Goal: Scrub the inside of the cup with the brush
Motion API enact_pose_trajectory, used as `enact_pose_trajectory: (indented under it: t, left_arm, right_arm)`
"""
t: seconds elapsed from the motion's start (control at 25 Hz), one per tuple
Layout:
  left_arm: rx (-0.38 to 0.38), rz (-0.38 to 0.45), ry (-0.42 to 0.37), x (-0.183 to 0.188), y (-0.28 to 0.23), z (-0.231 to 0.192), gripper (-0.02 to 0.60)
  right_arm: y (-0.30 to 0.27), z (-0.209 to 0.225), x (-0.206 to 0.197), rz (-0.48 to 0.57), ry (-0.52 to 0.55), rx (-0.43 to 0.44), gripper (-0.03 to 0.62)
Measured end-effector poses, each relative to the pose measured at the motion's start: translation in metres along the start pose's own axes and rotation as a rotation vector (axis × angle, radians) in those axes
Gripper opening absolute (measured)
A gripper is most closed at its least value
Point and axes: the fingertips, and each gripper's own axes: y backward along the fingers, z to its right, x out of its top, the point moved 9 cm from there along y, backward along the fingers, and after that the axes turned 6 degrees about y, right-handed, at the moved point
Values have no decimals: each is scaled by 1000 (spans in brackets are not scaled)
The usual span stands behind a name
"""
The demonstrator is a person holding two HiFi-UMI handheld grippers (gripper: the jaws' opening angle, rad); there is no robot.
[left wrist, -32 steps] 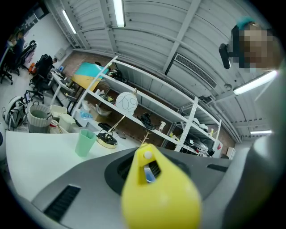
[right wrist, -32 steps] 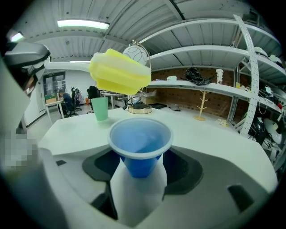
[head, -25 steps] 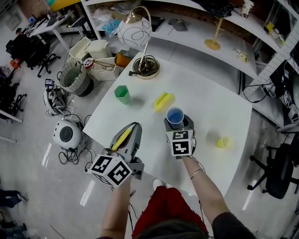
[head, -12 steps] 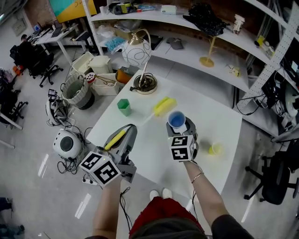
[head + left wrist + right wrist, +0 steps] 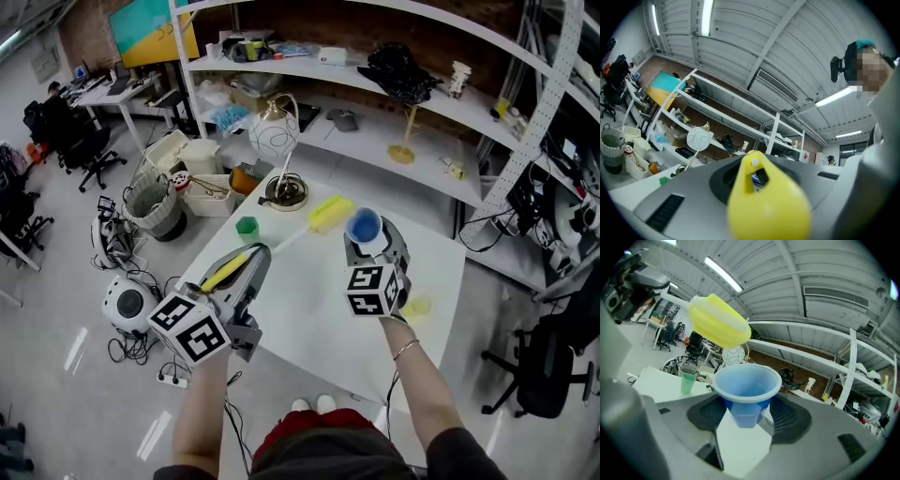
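I see a white table (image 5: 309,319) standing on a glossy grey floor (image 5: 66,366). Beyond it, long white shelves (image 5: 375,145) run along a brick wall (image 5: 314,26) on the far side. Black office chairs (image 5: 80,141) sit far left by a desk (image 5: 112,89), and another chair (image 5: 548,370) is near right. Bins and baskets (image 5: 155,192) crowd the floor on the left. Overhead, strip lights (image 5: 707,18) hang from a ribbed grey ceiling (image 5: 740,28).
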Motion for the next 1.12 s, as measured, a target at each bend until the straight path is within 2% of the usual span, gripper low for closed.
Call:
enact_pose_trajectory:
  t: [0.24, 0.56, 0.8, 1.0, 1.12]
  left_arm:
    - [-81, -45, -70, 14, -4, 25, 43]
    - [-145, -238, -200, 12, -38, 35, 43]
    - [-165, -369, -295, 1, -62, 37, 43]
    - [-164, -478, -471, 2, -76, 43, 43]
    - [-202, -544, -646, 3, -83, 53, 43]
  right_arm:
    - [15, 20, 5, 7, 75, -62, 298]
    - [21, 24, -12, -38, 245, -108, 298]
    - [23, 12, -20, -25, 396, -94, 298]
    - [29, 1, -19, -21, 514, -58, 295]
    - [30, -5, -19, -30, 564, -23, 290]
